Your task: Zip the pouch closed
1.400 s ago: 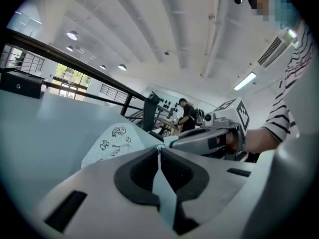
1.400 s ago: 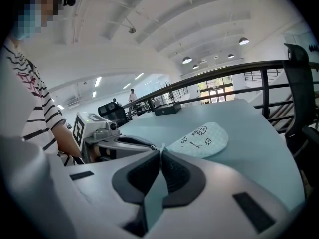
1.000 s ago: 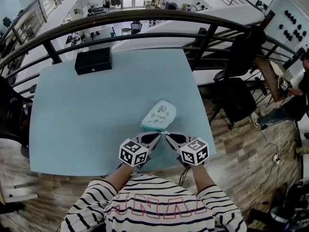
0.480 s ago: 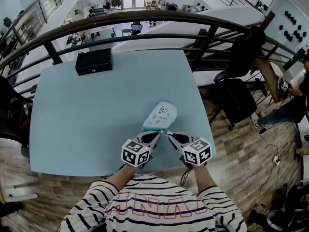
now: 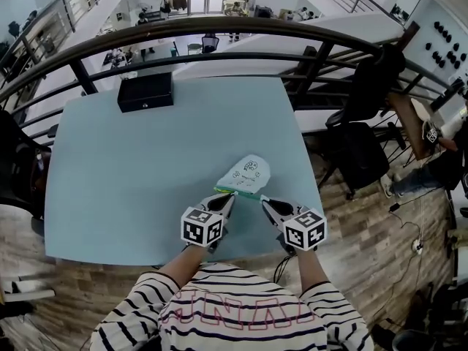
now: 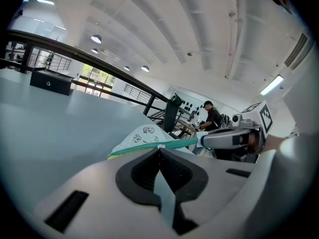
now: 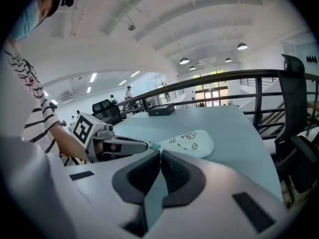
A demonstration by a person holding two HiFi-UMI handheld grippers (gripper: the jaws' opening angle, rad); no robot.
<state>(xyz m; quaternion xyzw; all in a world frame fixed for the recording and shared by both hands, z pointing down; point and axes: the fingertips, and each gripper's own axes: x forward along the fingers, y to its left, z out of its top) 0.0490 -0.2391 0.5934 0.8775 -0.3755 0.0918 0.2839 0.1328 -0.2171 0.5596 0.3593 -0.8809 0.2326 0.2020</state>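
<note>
A white pouch (image 5: 248, 172) with small drawings and a teal zipper band (image 6: 149, 147) lies near the front right of the pale blue table (image 5: 124, 181). My left gripper (image 5: 231, 194) is shut at the zipper band, pinching a small white tab that looks like the zipper pull (image 6: 160, 146). To its right, my right gripper (image 5: 263, 199) is shut on the pouch's near right end. In the right gripper view the pouch (image 7: 192, 143) stretches away from my right gripper (image 7: 160, 151), and the left gripper (image 7: 148, 146) meets the teal corner.
A black box (image 5: 145, 91) sits at the table's far edge. A dark railing (image 5: 219, 28) curves behind the table. A black office chair (image 5: 358, 152) stands right of it. The table's front edge (image 5: 146, 258) runs just below my grippers.
The two gripper tips, close together before, have parted. My left gripper has drawn leftward along the zipper band; the right one has barely moved.
</note>
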